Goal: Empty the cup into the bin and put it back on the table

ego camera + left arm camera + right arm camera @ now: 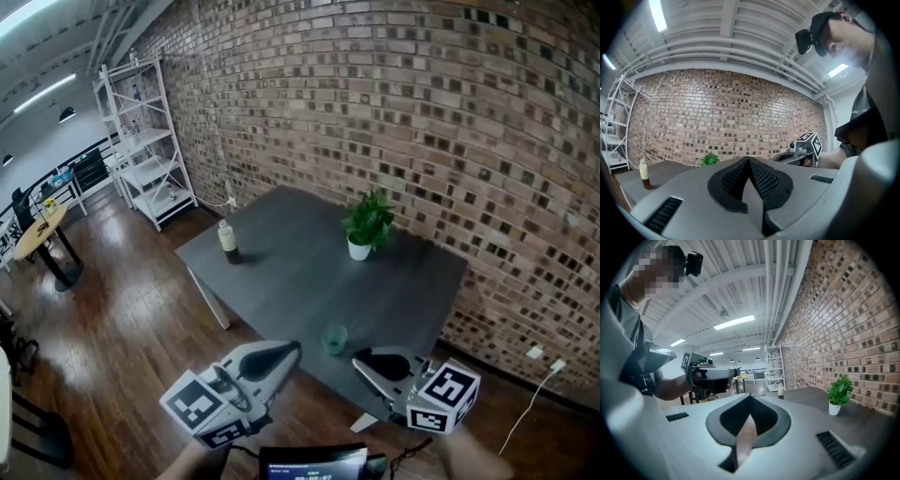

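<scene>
Presently the small green cup [335, 338] stands upright near the front edge of the dark counter [281, 272]; whether it holds anything cannot be made out. In the head view it sits between the tips of the left tool [292, 348] and the right tool [357, 361], touching neither. Both tools are clenched on nothing. A bottle [227, 238] and a potted plant [367, 225] stand farther back.
</scene>
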A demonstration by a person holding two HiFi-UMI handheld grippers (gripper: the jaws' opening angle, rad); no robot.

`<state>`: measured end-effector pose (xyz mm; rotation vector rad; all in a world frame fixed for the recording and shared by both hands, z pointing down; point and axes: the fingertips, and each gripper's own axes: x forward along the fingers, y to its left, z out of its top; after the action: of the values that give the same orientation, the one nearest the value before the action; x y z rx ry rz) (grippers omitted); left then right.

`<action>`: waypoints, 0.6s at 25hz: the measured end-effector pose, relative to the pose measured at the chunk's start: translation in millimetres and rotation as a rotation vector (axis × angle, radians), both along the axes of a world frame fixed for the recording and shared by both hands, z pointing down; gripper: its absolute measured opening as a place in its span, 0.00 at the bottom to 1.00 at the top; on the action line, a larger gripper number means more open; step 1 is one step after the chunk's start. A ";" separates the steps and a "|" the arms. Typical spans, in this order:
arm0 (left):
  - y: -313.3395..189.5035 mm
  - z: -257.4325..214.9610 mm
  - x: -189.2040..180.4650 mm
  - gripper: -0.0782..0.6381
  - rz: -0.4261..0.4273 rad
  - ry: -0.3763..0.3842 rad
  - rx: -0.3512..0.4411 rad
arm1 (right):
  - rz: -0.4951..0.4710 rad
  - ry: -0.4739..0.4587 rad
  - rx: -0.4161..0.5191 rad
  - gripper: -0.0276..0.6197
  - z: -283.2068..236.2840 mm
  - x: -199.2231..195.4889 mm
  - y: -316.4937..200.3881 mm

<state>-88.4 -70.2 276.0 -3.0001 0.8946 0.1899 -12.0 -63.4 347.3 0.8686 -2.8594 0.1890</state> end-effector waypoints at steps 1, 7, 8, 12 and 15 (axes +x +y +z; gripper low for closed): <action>-1.4 -2.4 3.6 0.10 0.014 -0.014 0.010 | -0.012 0.007 -0.002 0.05 1.4 0.6 -3.6; -23.6 -8.3 8.2 0.10 -0.017 0.007 0.025 | 0.007 0.016 -0.030 0.05 17.9 5.0 -32.2; -28.5 -6.0 7.4 0.10 -0.017 0.013 0.022 | 0.024 0.021 -0.033 0.05 21.7 6.5 -39.3; -53.7 14.7 -1.2 0.10 -0.015 0.012 -0.014 | 0.103 0.036 -0.048 0.05 36.5 11.2 -68.8; -75.9 31.4 -9.9 0.10 -0.033 0.009 -0.040 | 0.159 0.043 -0.063 0.05 45.6 11.4 -88.8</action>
<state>-98.3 -146.1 307.4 -3.0206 0.9590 0.1876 -0.6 -152.2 392.9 1.0742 -2.7293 0.2728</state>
